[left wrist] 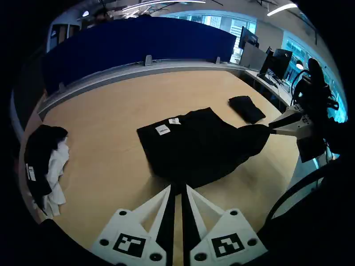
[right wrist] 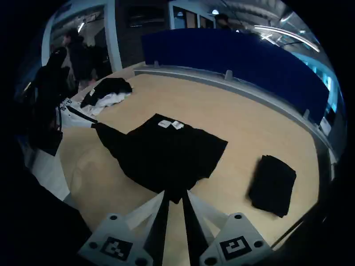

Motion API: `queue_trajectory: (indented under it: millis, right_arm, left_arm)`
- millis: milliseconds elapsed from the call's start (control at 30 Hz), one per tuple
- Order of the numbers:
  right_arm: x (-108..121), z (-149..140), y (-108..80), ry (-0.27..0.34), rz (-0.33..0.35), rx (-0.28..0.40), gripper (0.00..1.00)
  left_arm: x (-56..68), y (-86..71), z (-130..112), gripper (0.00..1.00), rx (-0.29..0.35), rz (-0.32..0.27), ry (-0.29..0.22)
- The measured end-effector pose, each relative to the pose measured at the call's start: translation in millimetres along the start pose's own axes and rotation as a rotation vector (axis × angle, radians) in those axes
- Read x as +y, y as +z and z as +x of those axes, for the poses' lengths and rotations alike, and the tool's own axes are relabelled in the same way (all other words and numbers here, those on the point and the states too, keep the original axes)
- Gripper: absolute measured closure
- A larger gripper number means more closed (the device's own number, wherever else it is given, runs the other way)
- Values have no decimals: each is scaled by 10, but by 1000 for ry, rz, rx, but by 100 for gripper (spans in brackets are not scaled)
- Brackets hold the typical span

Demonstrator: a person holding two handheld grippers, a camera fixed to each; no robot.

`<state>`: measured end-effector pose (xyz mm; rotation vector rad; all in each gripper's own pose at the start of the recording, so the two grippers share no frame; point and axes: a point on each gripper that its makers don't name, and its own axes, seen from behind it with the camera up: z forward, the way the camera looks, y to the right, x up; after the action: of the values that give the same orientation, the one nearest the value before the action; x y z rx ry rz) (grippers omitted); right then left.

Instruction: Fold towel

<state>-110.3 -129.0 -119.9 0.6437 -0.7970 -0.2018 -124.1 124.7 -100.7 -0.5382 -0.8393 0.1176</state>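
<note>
Left gripper, right gripper: jaws on towel

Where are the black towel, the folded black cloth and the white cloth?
black towel (left wrist: 199,146): left gripper view, middle of its spread part.
folded black cloth (right wrist: 273,186): right gripper view, centre of its top.
white cloth (left wrist: 57,162): left gripper view, its upper part.

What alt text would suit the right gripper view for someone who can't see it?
A black towel lies spread on a light wooden table, its near edge pinched by the right tool and a side corner by the left tool. A folded black cloth sits to the right.
</note>
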Motion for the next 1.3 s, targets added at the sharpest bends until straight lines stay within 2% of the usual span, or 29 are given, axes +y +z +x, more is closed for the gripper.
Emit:
queue_trajectory:
  millis: [400, 600, 1000, 1300]
  right_arm:
    - [-72, 34, -168, 21, 24, -9, 79]
    - [-81, 46, -190, 34, 30, -8, 79]
    - [-42, 44, -150, 26, 29, -20, 79]
    - [121, 115, 4, 20, 21, -32, 79]
  left_arm:
    - [85, -215, -6, 91, -4, -12, -43]
    - [94, -255, -42, 91, -10, -14, -48]
    - [78, -210, -4, 91, -6, -15, -69]
    - [-26, -35, 107, 91, -12, -15, -62]
